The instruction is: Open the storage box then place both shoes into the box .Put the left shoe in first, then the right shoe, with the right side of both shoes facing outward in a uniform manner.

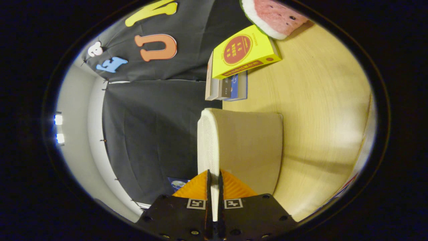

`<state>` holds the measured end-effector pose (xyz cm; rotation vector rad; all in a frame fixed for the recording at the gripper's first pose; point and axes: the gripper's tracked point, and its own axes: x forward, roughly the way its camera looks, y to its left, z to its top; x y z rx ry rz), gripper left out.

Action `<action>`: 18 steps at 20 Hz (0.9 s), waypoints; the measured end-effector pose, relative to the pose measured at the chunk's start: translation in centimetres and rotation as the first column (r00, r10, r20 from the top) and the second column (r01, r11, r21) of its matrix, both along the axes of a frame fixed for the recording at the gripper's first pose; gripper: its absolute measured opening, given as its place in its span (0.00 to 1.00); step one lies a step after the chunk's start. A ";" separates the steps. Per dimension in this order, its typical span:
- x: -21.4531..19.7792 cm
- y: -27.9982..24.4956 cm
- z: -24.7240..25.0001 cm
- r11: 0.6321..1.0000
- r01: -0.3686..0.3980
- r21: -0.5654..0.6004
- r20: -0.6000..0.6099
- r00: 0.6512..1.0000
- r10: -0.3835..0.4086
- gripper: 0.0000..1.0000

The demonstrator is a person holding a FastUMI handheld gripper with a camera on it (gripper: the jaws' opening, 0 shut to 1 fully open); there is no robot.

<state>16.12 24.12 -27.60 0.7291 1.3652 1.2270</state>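
Note:
The view is rolled on its side, so the wooden table (317,110) stands upright beyond the fingers. The storage box (249,147) is tan with a white lid (207,140), and it sits on the table just ahead of the fingers. My gripper (214,175) is shut on the lid's thin near edge, which runs straight in between the two fingers. The lid lies flat against the box's top and I see no gap along it. The box's inside is hidden.
Beyond the box, a yellow book (244,52) leans on a short row of books (227,88). A watermelon-shaped cushion (272,15) lies farther back on the table. The black booth wall is behind it all.

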 end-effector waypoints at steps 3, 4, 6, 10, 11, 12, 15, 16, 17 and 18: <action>-0.9 -0.6 1.5 0.999 -0.007 -0.054 0.065 0.998 0.011 0.05; -1.1 -0.3 2.4 0.998 -0.005 -0.062 0.078 0.997 0.010 0.03; -1.6 0.1 4.2 0.998 0.005 -0.065 0.097 0.995 0.001 0.03; -2.4 1.2 8.0 0.998 0.032 -0.055 0.140 0.990 -0.024 0.02; -2.8 1.6 8.9 0.998 0.029 -0.054 0.155 0.988 -0.020 0.02; -3.0 2.2 9.7 0.998 0.027 -0.057 0.173 0.985 -0.016 0.02; -3.1 4.2 12.2 0.997 0.031 -0.072 0.224 0.975 -0.014 0.03; -3.2 5.1 13.2 0.997 0.032 -0.068 0.233 0.972 -0.016 0.03; -3.3 5.9 14.0 0.997 0.036 -0.068 0.245 0.969 -0.018 0.04; -3.2 7.0 14.8 0.997 0.041 -0.071 0.256 0.966 -0.022 0.04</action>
